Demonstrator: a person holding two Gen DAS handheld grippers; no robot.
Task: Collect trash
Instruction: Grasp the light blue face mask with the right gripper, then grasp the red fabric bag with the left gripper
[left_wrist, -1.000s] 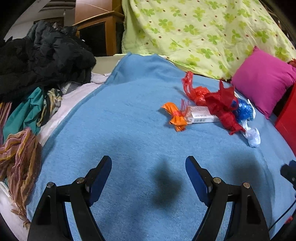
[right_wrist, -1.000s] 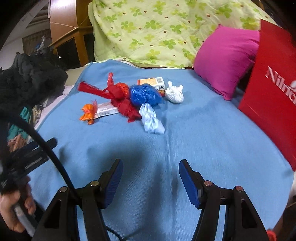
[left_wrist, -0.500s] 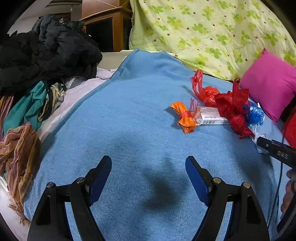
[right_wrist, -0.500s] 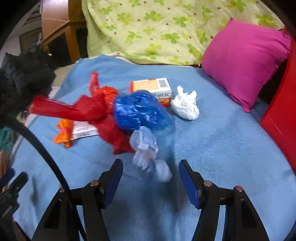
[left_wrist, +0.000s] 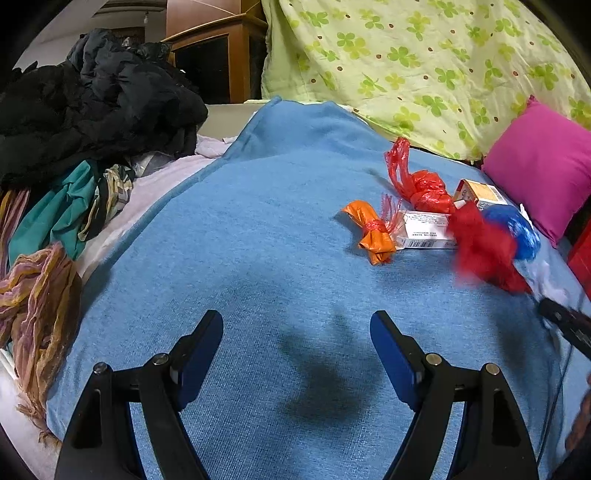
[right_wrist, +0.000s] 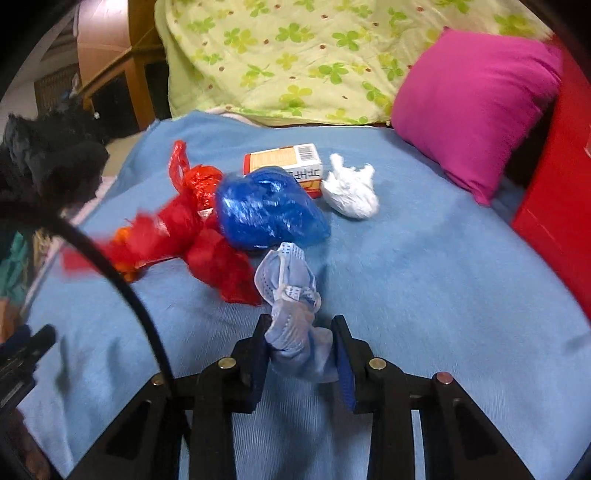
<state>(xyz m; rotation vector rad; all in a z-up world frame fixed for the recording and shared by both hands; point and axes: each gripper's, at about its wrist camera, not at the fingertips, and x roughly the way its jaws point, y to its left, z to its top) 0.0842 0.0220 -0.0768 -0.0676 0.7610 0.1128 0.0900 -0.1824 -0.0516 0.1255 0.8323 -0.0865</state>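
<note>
Clamping the pale-blue face mask (right_wrist: 291, 325), right gripper (right_wrist: 301, 334); left gripper (left_wrist: 297, 341) gapes, trashless.

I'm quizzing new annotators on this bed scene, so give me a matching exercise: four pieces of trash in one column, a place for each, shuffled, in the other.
Things:
1. crumpled face mask
2. blue bag
3. white wad
4. orange wrapper

Places:
A. nearest the pink pillow
B. between the right gripper fingers
C. leftmost of the pile
D. in front of the orange box

Pairs: 1-B, 2-D, 3-A, 4-C
</note>
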